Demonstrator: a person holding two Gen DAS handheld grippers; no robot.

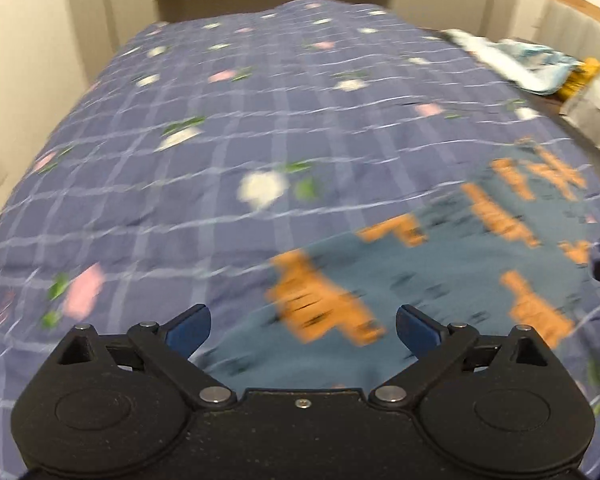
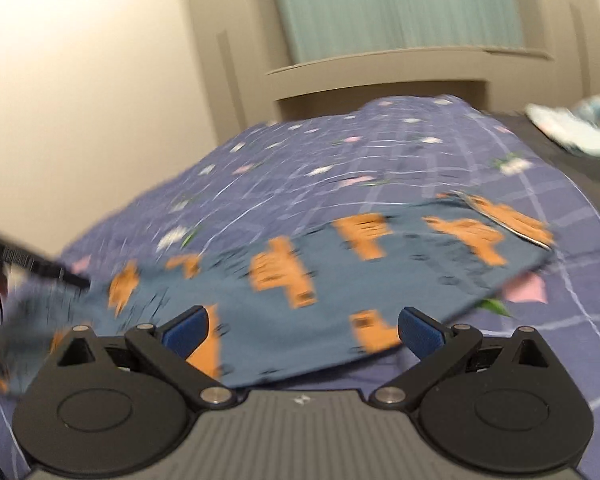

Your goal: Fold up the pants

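Both hand-held grippers, left (image 1: pixel 303 326) and right (image 2: pixel 304 326), gaped, released, over pants (image 2: pixel 340 280) flat on bed (image 1: pixel 220 120). Between folds, likely; next needs regrasping an edge.

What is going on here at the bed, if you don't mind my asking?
A person is folding a pair of blue pants with an orange print on a bed covered by a purple checked bedspread, using a handheld gripper in each hand. At this moment neither grips the cloth: the left gripper and the right gripper both have their jaws wide open above the pants, which lie flat on the bedspread. Both views are motion-blurred.
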